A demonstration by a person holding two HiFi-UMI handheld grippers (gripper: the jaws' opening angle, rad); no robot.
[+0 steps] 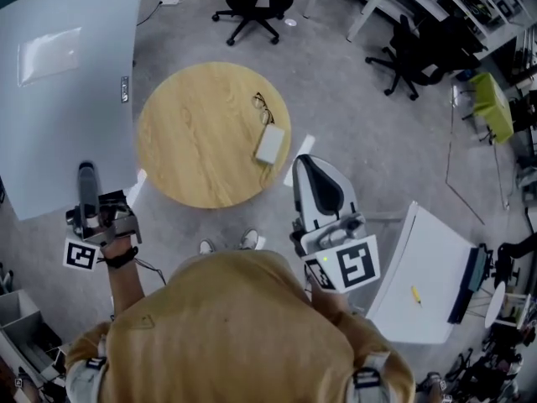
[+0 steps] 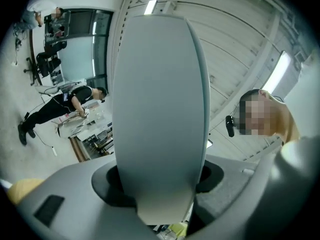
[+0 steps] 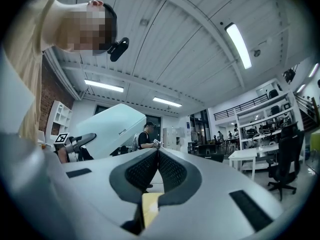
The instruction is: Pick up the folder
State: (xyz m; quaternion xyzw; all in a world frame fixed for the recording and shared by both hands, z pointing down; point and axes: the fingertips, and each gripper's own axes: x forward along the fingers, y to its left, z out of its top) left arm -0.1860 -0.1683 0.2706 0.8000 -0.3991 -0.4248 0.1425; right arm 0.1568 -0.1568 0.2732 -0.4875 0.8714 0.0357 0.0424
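Note:
The folder (image 1: 67, 91) is a large pale blue-grey sheet with a small metal clip on its right edge, held up in the air at the left of the head view. My left gripper (image 1: 86, 176) is shut on its lower edge. In the left gripper view the folder (image 2: 160, 94) rises edge-on and bowed from between the jaws of the left gripper (image 2: 159, 181). My right gripper (image 1: 305, 163) hangs near the table's right rim, shut with nothing in it. In the right gripper view the right gripper (image 3: 157, 152) has its pads together, and the folder (image 3: 107, 129) shows off to the left.
A round wooden table (image 1: 201, 141) stands ahead, with a pair of glasses (image 1: 263, 107) and a small white box (image 1: 270, 143) on it. A white board with a yellow pen (image 1: 415, 294) leans at the right. Office chairs (image 1: 252, 2) stand beyond.

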